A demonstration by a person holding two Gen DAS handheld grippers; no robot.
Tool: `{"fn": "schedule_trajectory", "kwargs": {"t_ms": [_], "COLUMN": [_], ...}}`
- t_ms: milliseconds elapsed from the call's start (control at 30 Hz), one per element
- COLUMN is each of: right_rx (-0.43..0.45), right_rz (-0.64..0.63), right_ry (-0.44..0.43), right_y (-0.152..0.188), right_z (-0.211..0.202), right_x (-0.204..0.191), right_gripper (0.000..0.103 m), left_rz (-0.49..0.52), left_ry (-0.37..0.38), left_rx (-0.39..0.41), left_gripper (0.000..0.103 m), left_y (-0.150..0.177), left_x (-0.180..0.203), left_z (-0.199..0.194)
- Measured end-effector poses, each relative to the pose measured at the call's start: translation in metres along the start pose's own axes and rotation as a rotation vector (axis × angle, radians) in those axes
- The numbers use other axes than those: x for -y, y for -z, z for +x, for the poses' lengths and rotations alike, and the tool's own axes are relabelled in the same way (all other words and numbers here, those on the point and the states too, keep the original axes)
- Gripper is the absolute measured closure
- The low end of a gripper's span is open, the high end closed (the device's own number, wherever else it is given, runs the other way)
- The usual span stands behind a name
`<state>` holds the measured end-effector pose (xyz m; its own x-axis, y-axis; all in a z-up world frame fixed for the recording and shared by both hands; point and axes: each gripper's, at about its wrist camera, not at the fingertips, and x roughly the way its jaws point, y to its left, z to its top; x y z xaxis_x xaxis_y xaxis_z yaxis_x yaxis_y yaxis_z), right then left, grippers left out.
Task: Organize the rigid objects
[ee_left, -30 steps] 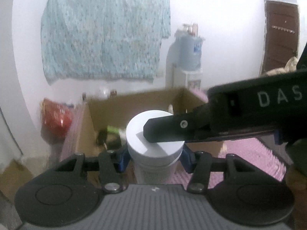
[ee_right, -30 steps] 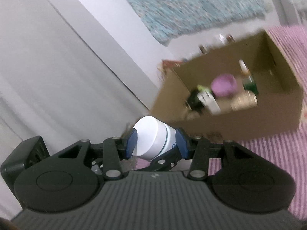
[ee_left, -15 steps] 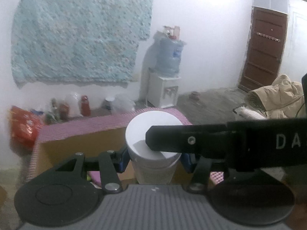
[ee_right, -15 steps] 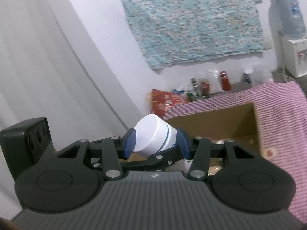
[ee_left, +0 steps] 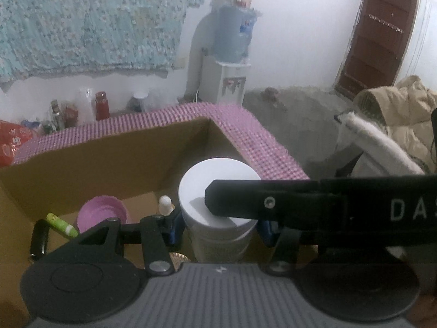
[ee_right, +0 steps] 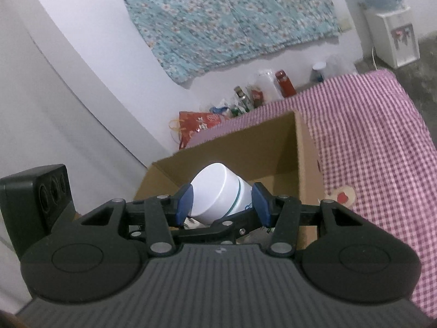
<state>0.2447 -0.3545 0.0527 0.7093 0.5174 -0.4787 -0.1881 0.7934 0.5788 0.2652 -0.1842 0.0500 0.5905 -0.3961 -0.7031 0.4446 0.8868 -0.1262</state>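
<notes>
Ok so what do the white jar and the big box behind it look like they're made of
White jar: likely plastic, with a smooth, matte, opaque lid and body, a moulded rim and a thin green band.
Box: corrugated cardboard, with flat brown matte walls and raw cut edges.
Both grippers' jaws sit against the jar, so it looks rigid; I can't tell its weight or contents.

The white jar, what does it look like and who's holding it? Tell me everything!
The white jar is round, looks like plastic, with a smooth flat white lid and a thin green ring below the lid. Both grippers hold it: the left gripper squeezes its body, and the right gripper clamps its lid, one finger lying across the top. It hangs over the open cardboard box. Its bottom is hidden.
</notes>
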Motion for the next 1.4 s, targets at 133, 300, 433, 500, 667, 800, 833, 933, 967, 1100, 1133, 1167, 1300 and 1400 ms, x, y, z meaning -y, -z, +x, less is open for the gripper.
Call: {"fn": "schedule_trajectory", "kwargs": {"t_ms": [133,300,433,500,667,800,833,933,967,1100,1133,1167,1300,1400], "right_rx": [-0.022,-0.034,-0.032,-0.031,-0.009,0.038,0.051,0.092,0.108,0.175,0.191,0.208,0.238,0.244], "right_rz": [0.016,0.003,-0.017,-0.018,-0.008,-0.02,-0.026,-0.051,-0.063,-0.141,-0.161,-0.19,-0.279,-0.344], "right_ry": [0.008,0.025,0.044,0.048,0.047,0.046,0.05,0.057,0.063,0.097,0.109,0.127,0.229,0.334], "right_y": [0.01,0.011,0.01,0.01,0.007,0.005,0.005,0.004,0.005,0.012,0.013,0.017,0.03,0.04], "right_z": [0.009,0.014,0.011,0.011,0.004,-0.012,-0.016,-0.032,-0.039,-0.068,-0.075,-0.083,-0.107,-0.117], "right_x": [0.009,0.007,0.002,0.001,0.001,-0.007,-0.011,-0.024,-0.03,-0.057,-0.063,-0.071,-0.093,-0.106], "right_gripper": [0.054,0.053,0.044,0.042,0.034,0.026,0.024,0.019,0.016,0.004,0.002,0.001,0.001,0.001], "left_rz": [-0.001,0.01,0.024,0.033,0.047,0.057,0.055,0.039,0.035,0.041,0.043,0.044,0.011,-0.031], "left_ry": [0.001,-0.002,0.0,-0.007,-0.007,-0.001,0.003,0.012,0.014,0.017,0.012,0.006,-0.025,-0.054], "left_rx": [-0.035,-0.044,-0.039,-0.037,-0.008,0.034,0.045,0.08,0.09,0.149,0.163,0.172,0.179,0.165], "left_gripper": [0.049,0.046,0.044,0.04,0.026,0.016,0.015,0.012,0.01,0.003,0.002,0.0,0.0,0.0], "left_y": [0.004,0.005,0.003,0.003,0.004,0.006,0.007,0.013,0.016,0.033,0.038,0.044,0.063,0.076], "left_x": [-0.001,-0.001,0.002,0.004,0.007,0.009,0.008,0.006,0.004,0.004,0.003,0.003,-0.007,-0.019], "left_z": [0.01,0.012,0.012,0.011,-0.002,-0.024,-0.032,-0.056,-0.064,-0.104,-0.113,-0.122,-0.144,-0.151]}}
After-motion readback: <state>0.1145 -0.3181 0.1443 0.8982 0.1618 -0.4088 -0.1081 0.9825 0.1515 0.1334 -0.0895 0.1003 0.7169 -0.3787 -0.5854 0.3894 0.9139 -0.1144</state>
